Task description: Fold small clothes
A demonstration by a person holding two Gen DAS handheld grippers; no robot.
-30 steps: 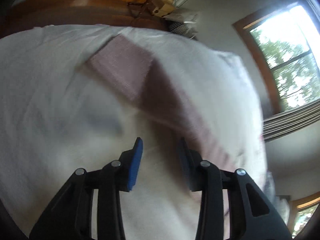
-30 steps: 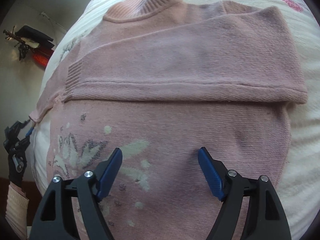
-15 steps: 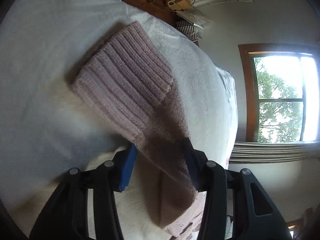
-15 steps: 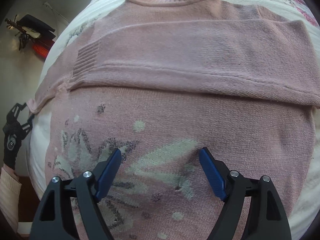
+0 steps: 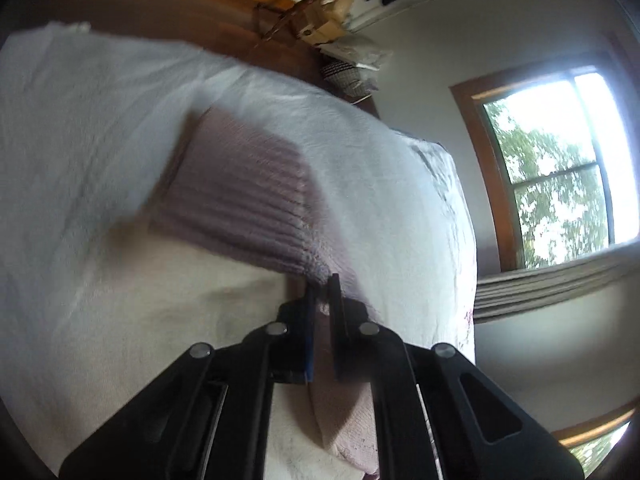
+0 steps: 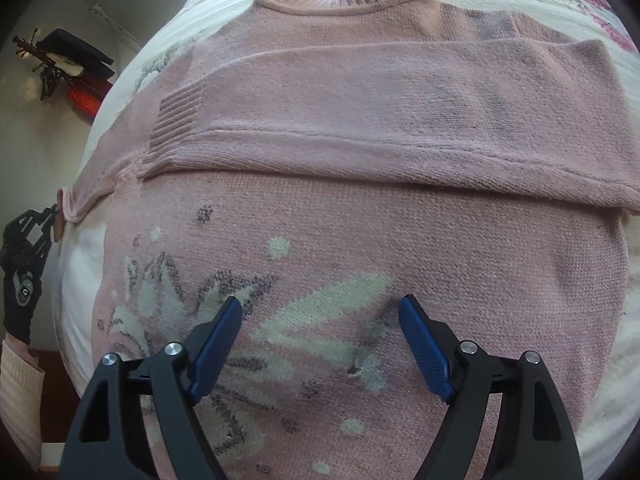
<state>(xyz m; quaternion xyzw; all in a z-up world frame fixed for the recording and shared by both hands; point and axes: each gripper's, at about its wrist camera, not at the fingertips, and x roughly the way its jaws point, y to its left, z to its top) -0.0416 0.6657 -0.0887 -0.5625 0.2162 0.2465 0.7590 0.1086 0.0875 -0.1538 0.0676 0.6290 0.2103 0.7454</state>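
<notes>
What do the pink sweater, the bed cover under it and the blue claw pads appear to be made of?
Pink sweater: knitted yarn, likely wool or acrylic; matte and fuzzy, with visible stitch rows and a ribbed collar and cuff.
Bed cover: soft woven white cloth, probably cotton; matte, faintly textured.
Pads: blue rubber or plastic with fine ridges, set on the smooth black plastic right claw.

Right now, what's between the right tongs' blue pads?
Right wrist view: only the pink sweater, its white flower pattern lying in the gap. The right tongs are open above it, gripping nothing.
</notes>
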